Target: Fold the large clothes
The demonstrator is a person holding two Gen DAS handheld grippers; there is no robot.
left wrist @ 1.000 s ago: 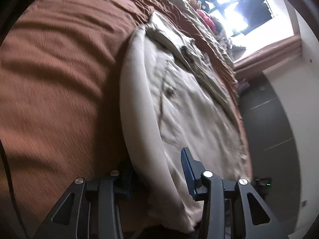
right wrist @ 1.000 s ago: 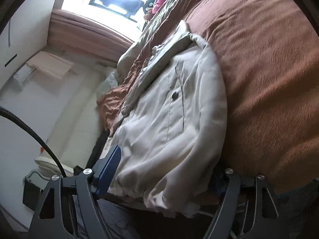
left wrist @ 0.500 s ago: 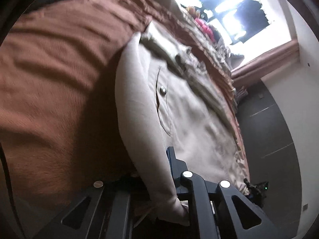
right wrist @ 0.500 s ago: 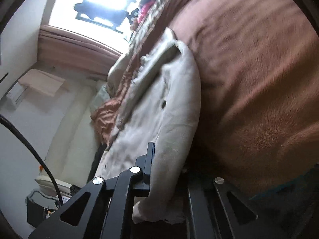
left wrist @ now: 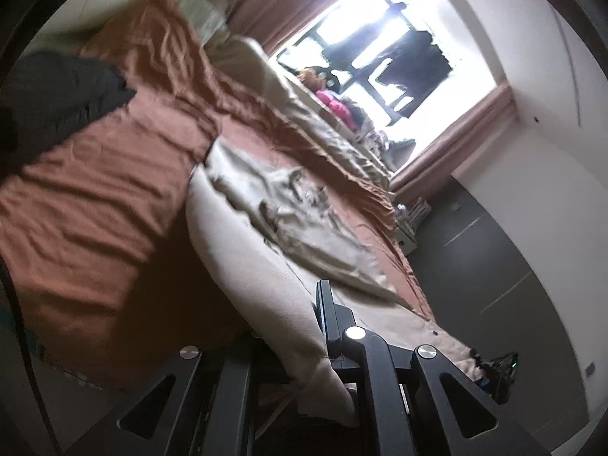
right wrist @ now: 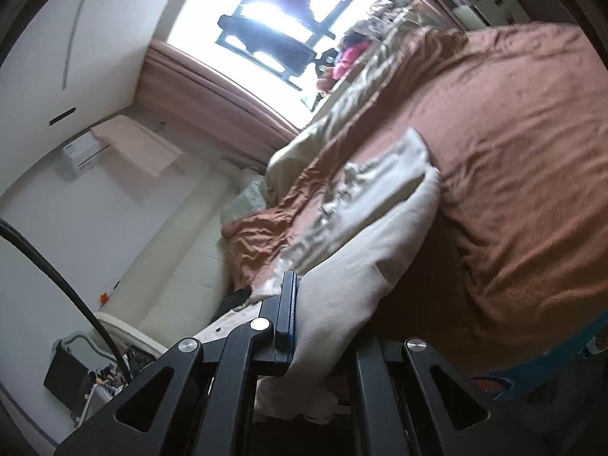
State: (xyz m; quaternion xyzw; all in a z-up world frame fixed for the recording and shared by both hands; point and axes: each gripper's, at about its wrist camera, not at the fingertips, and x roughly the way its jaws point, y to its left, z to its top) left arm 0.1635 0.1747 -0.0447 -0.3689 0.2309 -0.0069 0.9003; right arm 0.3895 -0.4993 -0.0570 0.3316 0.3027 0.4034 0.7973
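A cream jacket (left wrist: pixel 243 250) lies lengthwise on a brown bedspread (left wrist: pixel 95 209), collar toward the window. In the left wrist view my left gripper (left wrist: pixel 288 326) is shut on one near corner of the jacket's hem, and the cloth runs up taut from the jaws. In the right wrist view my right gripper (right wrist: pixel 323 323) is shut on the other near corner of the jacket (right wrist: pixel 361 250). The near end hangs lifted off the bedspread (right wrist: pixel 513 152). Cloth hides one finger of each gripper.
A black garment (left wrist: pixel 57 102) lies on the bed at the upper left. A crumpled beige blanket (left wrist: pixel 323 129) and a pink pile (left wrist: pixel 334 104) sit by the bright window (left wrist: pixel 380 38). A pale couch (right wrist: pixel 182 266) and a cable (right wrist: pixel 57 277) are beside the bed.
Both grippers went from open around the hem to shut on it, then rose. The jacket's near end has lifted off the bed and the window has come into fuller view.
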